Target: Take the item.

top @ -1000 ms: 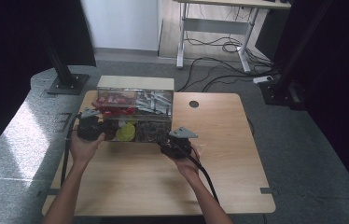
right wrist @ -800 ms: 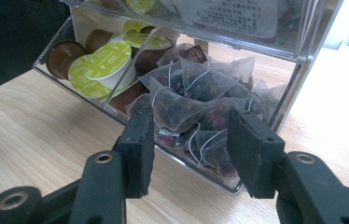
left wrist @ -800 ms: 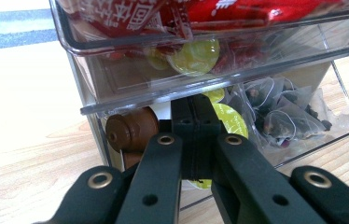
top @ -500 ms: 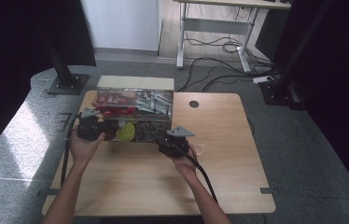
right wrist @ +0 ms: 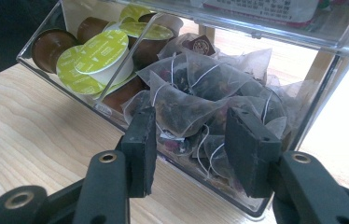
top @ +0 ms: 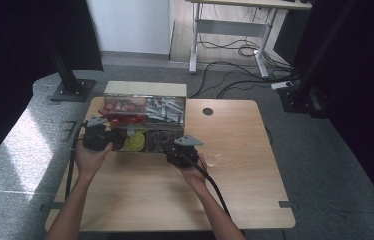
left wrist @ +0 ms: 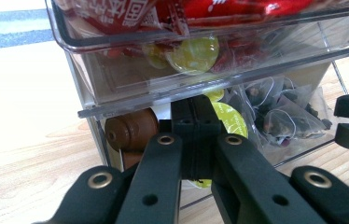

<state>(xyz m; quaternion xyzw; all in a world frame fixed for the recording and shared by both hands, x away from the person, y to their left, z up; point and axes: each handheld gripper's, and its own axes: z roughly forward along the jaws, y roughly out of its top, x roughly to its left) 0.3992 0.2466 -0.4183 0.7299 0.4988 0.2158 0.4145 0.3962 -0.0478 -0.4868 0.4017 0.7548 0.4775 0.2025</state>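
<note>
left claw (left wrist: 193, 140) shut, bracing the clear drawer organiser (top: 145, 100) on the counter (top: 235, 190), while right claw (right wrist: 193, 140), jaws just closing, straddles a pyramid tea bag (right wrist: 182, 109) unpinched.

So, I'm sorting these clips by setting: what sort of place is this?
Likely a lab or office set up for recording, not a kitchen: a wooden desk with a cable hole, black frame posts around it, loose cables on grey carpet, and a clear drawer organizer of coffee capsules and tea bags.
</note>
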